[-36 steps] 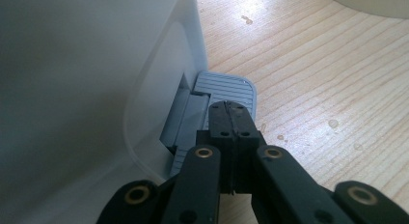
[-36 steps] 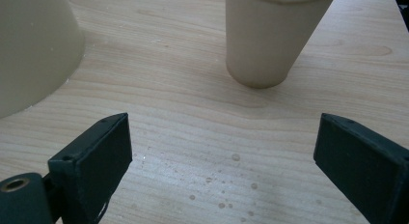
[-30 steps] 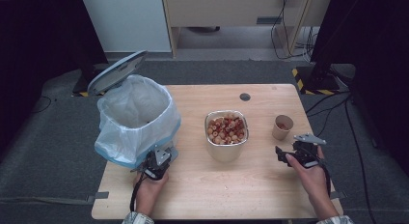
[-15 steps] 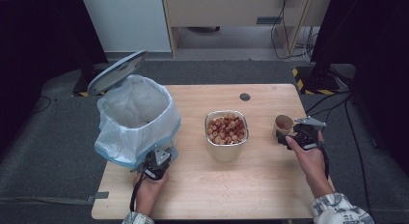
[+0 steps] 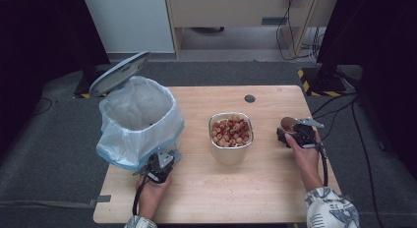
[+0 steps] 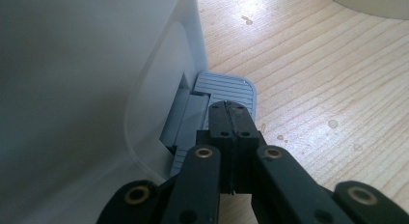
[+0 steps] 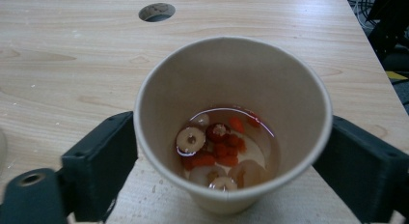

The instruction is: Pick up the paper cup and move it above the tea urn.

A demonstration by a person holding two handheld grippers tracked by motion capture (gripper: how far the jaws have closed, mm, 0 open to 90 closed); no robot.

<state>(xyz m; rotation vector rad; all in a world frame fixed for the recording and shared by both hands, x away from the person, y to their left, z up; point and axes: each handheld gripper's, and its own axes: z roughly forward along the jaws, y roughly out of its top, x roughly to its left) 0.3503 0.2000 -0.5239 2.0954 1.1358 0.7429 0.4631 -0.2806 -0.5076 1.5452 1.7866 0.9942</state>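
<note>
A paper cup (image 7: 231,84) holding liquid with red bits and pale sliced rings stands near the table's right edge (image 5: 287,123). My right gripper (image 7: 234,154) (image 5: 291,133) has just been closing, and its jaws now lie against both sides of the cup. A white pedal bin (image 5: 140,115) lined with a bag stands at the left, its lid (image 5: 118,73) raised. My left gripper (image 6: 230,110) (image 5: 164,159) is shut with nothing between its jaws, its tips resting on the bin's grey ribbed pedal (image 6: 226,86).
A metal container (image 5: 231,152) of reddish and pale rings (image 5: 231,131) stands mid-table between the bin and the cup. A round hole (image 5: 250,98) (image 7: 156,12) pierces the tabletop behind it. Grey floor surrounds the table, with cables at the far right.
My right gripper has moved away from the person up to the cup and now has it between its jaws. The left gripper has stayed on the pedal and the lid has stayed up.
</note>
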